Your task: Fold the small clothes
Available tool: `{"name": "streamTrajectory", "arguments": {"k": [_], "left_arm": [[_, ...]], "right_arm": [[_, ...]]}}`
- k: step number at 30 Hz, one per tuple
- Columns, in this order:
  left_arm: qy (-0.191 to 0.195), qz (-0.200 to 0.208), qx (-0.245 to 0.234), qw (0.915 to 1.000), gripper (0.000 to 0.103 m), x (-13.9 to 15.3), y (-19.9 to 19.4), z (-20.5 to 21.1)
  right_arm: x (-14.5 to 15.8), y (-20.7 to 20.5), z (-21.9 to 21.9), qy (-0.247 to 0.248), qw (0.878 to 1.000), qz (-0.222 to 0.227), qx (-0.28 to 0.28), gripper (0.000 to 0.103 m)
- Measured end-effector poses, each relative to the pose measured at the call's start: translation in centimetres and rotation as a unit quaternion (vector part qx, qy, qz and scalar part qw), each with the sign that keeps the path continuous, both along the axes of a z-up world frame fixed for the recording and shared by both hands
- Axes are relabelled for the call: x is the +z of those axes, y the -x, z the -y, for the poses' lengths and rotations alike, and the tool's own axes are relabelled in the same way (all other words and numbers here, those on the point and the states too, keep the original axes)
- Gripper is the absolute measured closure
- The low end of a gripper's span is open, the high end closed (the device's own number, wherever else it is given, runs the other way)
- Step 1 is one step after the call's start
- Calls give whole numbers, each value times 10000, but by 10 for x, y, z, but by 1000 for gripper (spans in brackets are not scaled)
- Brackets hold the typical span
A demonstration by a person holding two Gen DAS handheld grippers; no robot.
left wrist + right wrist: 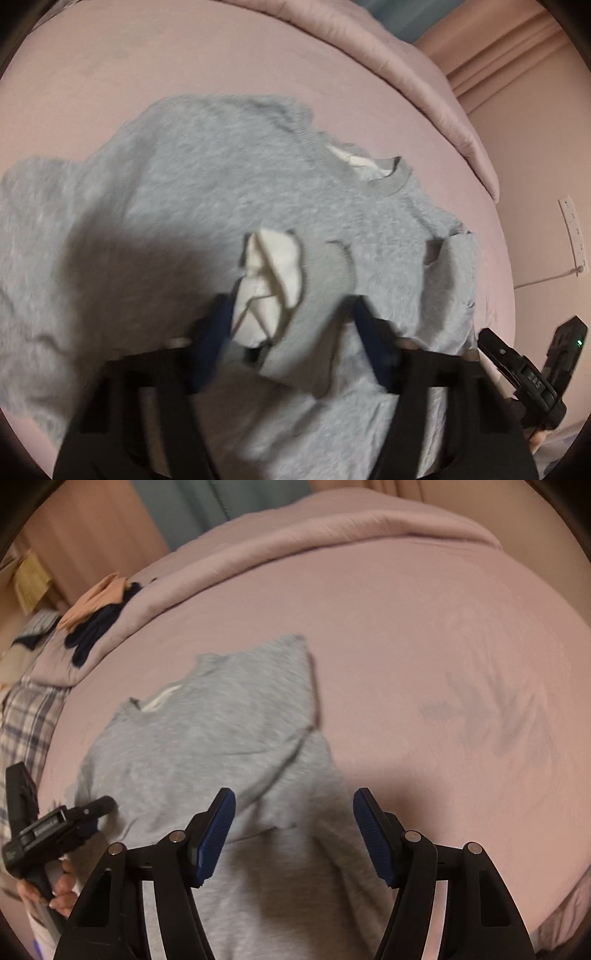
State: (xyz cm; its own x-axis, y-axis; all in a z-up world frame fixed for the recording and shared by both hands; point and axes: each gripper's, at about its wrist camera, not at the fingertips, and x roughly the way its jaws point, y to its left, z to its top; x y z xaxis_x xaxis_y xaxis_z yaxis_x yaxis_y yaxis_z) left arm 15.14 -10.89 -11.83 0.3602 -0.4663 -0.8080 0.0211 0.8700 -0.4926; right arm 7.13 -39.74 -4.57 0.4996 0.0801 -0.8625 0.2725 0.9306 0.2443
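Small grey knit sweatshirt (229, 206) lying spread on pink-sheeted bed (110, 55), sleeve folding inward. Left hand-held gripper (291, 332) pinching grey cuff with white label (grip blurred, pad contact uncertain). Right hand-held gripper (294, 834) hovering above hem, jaws apart, empty. Lower hem cut off.
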Motion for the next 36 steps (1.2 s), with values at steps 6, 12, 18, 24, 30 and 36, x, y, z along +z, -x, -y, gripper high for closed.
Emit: {"name": "streamTrajectory", "arguments": {"k": [6, 12, 18, 24, 30, 36], "left_arm": [[40, 222, -160, 9996, 84, 16, -3, 5], [-271, 1048, 189, 9939, 85, 61, 12, -17], [-669, 769, 224, 9945, 84, 36, 11, -29], [-848, 398, 369, 9949, 78, -5, 8, -34], [-688, 277, 371, 9966, 73, -6, 11, -43], [-605, 168, 477, 9969, 68, -6, 17, -49]], "right_arm": [[-13, -18, 8, -279, 9996, -18, -49, 49], [-8, -23, 3, 179, 9998, -59, 36, 91], [-11, -22, -6, 140, 9997, -28, 201, 96], [-24, -25, -7, 225, 9995, -178, 90, 96], [-27, -24, -7, 285, 9992, -255, 77, 96], [-28, -25, -11, 463, 9985, -269, 81, 96]]}}
